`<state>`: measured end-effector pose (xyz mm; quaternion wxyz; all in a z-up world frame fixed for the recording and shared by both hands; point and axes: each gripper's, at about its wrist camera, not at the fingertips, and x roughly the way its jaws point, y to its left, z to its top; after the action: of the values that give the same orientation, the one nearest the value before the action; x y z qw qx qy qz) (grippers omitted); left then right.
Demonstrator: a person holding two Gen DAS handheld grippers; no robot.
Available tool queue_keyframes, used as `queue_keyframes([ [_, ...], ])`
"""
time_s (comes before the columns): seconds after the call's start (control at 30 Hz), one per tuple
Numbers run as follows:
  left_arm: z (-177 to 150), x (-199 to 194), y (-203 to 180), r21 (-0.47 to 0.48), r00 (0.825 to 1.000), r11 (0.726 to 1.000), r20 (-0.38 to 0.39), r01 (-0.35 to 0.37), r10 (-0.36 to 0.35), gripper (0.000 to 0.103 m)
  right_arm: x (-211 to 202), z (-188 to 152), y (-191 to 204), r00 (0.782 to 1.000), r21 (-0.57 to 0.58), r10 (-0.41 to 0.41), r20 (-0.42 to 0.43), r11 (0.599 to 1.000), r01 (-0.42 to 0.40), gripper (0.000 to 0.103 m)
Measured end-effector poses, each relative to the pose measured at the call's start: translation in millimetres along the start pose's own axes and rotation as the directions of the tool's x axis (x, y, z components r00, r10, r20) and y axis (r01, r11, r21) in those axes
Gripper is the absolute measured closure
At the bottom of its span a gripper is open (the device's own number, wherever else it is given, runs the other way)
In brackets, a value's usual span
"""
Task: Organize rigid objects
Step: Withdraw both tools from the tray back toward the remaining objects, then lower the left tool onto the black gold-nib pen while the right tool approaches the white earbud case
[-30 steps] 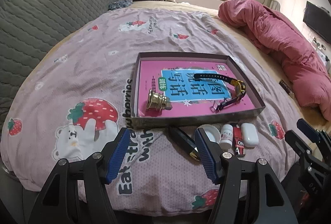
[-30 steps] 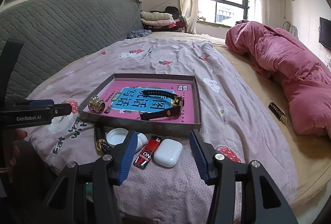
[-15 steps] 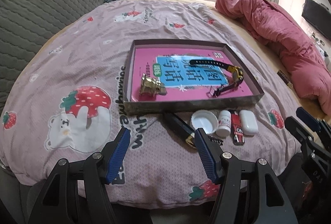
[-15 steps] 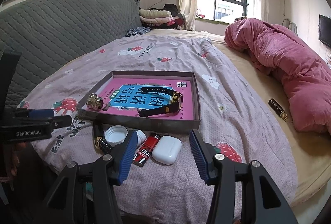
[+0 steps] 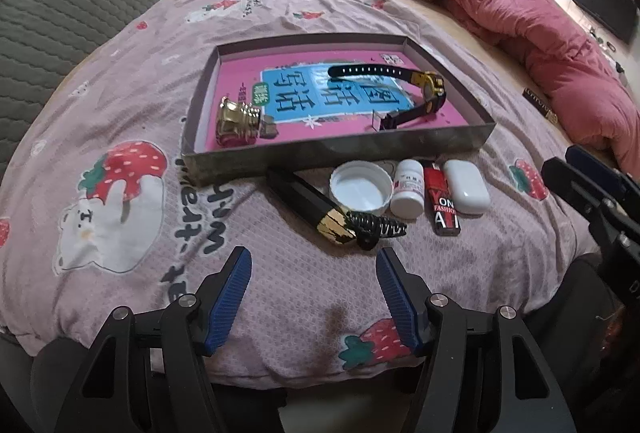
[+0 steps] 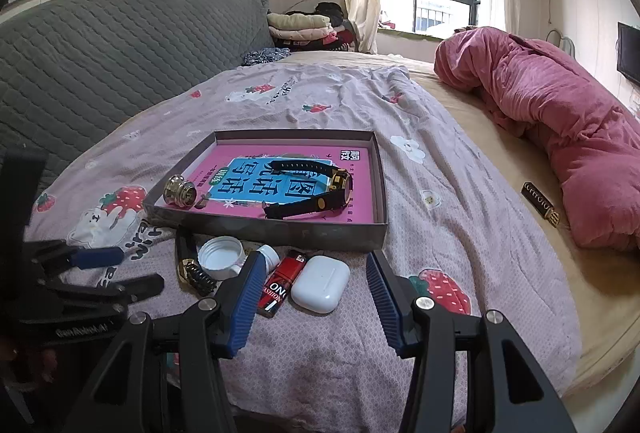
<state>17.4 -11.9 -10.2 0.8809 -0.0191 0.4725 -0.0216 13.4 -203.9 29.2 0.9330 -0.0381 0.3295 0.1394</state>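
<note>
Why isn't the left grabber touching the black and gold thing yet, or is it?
Apart. In the left wrist view, bare blanket shows between the open left gripper and the black and gold thing.

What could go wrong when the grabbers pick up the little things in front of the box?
The white cap, small bottle, red lighter and white case lie packed together, so an open left gripper might bump neighbours. The soft blanket could let things tip or roll.
</note>
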Motion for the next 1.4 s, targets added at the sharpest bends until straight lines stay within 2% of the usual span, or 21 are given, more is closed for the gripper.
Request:
queue_keyframes([
  [0.33,-3.1,23.5,-1.2,-0.029,0.999,1.0,-0.04,0.001,-0.002,0.037,8.5,-3.3,-5.3,1.0,0.011,0.006,-0.015,1.0,-0.006,0.051],
  [0.83,3.9,43.6,-0.8,-0.064,0.998,0.998,-0.057,-0.005,0.001,0.037,25.1,-7.8,-8.2,0.999,0.005,0.0,-0.046,1.0,0.0,0.051],
  [1.23,5.0,40.3,11.9,-0.092,0.998,0.995,-0.054,-0.037,0.032,0.037,37.3,-11.0,-10.5,0.997,0.015,0.002,-0.082,1.0,-0.001,0.051],
  [1.4,2.9,34.0,17.8,-0.083,0.996,0.994,-0.051,-0.072,0.068,0.037,44.5,-12.7,-11.8,0.994,0.014,-0.007,-0.108,1.0,0.008,0.051],
])
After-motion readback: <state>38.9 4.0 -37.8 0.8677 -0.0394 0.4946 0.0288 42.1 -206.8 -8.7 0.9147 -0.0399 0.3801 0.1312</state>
